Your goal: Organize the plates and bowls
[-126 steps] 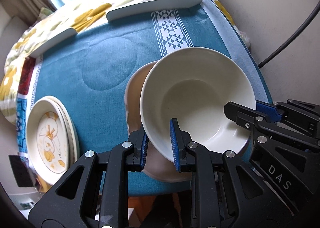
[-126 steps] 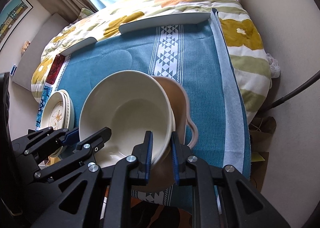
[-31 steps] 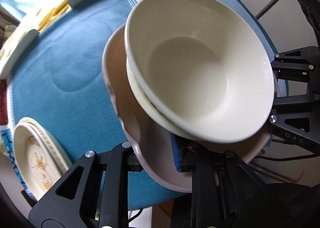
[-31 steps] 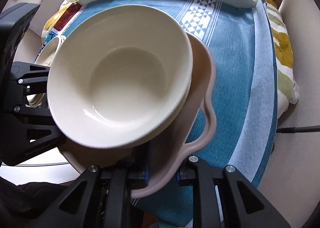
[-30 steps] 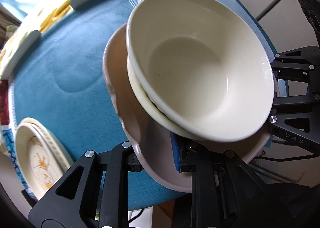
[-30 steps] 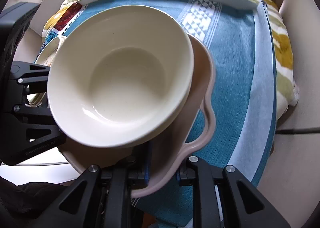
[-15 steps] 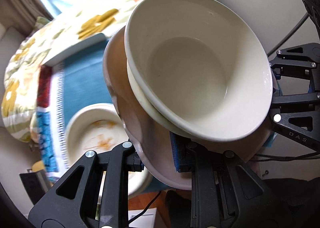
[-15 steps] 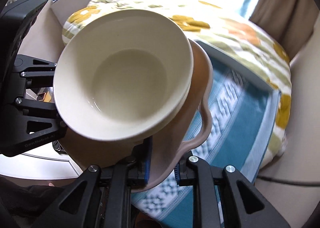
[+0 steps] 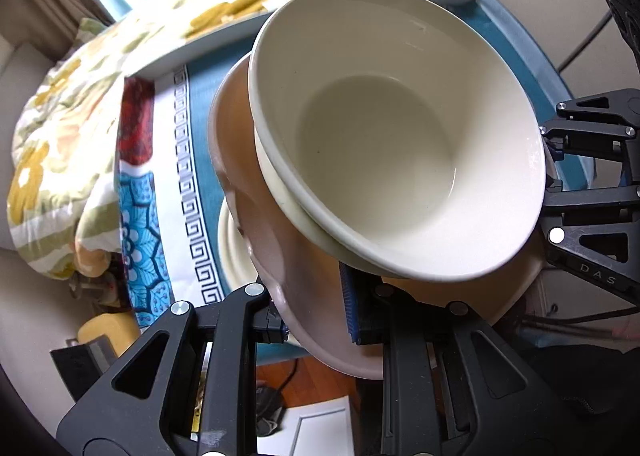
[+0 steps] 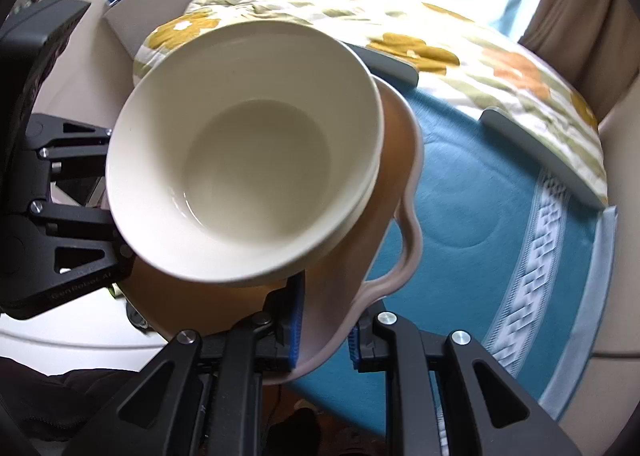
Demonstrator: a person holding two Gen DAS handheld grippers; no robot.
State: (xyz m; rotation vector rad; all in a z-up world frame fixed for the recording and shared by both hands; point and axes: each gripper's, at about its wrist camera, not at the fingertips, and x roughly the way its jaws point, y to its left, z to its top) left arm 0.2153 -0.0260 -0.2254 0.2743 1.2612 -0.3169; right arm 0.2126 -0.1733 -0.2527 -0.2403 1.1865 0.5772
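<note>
Now both grippers clench the pink plate (image 9: pixel 280 256): the left gripper (image 9: pixel 316 316) grips its edge at lower centre, the right gripper (image 10: pixel 324 330) likewise. Two stacked cream bowls (image 9: pixel 400 135) sit on it, mid-frame, above the blue cloth (image 10: pixel 480 236). Another plate (image 9: pixel 234 252) peeks out at centre left, underneath.

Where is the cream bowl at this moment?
In both wrist views the cream bowl sits centre frame on the pink dish, which both tools grip above the blue cloth.
</note>
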